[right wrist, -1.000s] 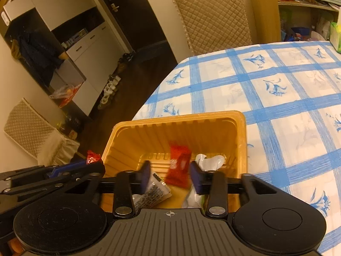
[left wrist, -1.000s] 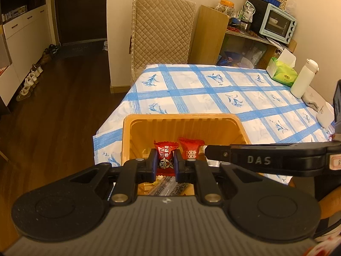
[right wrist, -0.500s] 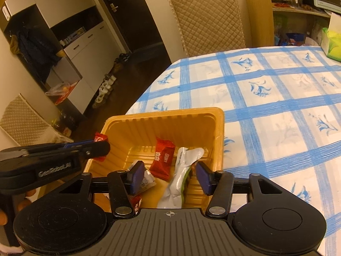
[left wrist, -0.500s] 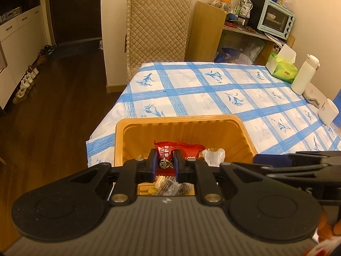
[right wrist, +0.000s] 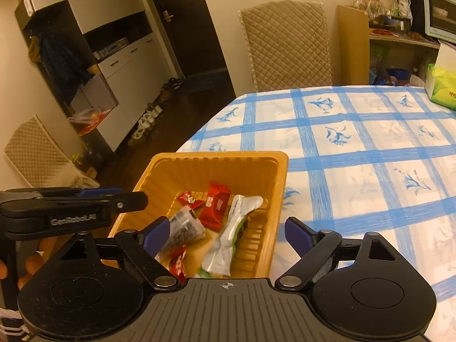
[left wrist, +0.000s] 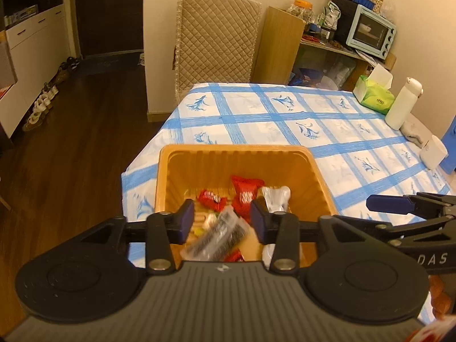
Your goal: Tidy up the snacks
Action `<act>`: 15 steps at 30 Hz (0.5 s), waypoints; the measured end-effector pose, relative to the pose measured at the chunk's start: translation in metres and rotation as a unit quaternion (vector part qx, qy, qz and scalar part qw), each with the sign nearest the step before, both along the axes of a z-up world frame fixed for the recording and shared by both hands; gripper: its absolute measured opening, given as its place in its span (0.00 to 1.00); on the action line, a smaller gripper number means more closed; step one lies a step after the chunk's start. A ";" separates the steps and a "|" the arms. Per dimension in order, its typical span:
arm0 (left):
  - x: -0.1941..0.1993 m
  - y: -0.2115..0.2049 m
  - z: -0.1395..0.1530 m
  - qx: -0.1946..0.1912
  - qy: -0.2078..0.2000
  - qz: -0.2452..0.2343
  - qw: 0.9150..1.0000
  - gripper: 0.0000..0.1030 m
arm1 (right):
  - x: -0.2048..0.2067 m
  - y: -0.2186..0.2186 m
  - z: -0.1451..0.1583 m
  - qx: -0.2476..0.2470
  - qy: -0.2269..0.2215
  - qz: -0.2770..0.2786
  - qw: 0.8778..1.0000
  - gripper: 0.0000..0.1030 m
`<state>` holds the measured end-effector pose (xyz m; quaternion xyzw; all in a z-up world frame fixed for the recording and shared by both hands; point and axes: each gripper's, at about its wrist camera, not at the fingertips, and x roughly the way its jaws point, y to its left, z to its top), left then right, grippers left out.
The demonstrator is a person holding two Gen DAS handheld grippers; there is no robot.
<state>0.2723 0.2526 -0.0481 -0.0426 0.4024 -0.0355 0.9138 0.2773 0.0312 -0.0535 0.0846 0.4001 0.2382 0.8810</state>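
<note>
A: From the left wrist, what do you see?

B: The left tool (left wrist: 221, 216) hangs with its jaws apart and nothing between them, over the near part of an orange plastic tray (left wrist: 196, 168). The tray sits at the near left corner of the bench (left wrist: 336, 119), which is covered with a blue-checked cloth. Inside lie a small red candy packet (left wrist: 211, 198), a larger red packet (left wrist: 245, 192), a silver pouch (left wrist: 276, 198) and a clear packet with dark contents (left wrist: 221, 235); that last one is blurred, so I can't name it closer. The right tool (left wrist: 387, 203) juts in beside the tray's right wall.

A: And the far right edge?

B: A green tissue box (left wrist: 375, 97), a white bottle (left wrist: 404, 108) and a white cup (left wrist: 433, 151).

A: The right wrist view?

B: The right tool (right wrist: 226, 232) is spread wide and empty, its left finger over the tray (right wrist: 280, 188), its right one outside the tray's right wall. The silver pouch (right wrist: 232, 239) leans along that wall. Both red packets (right wrist: 215, 206) lie mid-tray. The left tool (right wrist: 134, 199) reaches over the tray's left rim.
</note>
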 end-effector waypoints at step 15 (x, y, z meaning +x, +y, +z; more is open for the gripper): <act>-0.108 -0.041 0.029 -0.007 0.008 0.032 0.999 0.59 | -0.085 -0.064 0.018 -0.007 -0.001 0.002 1.000 0.92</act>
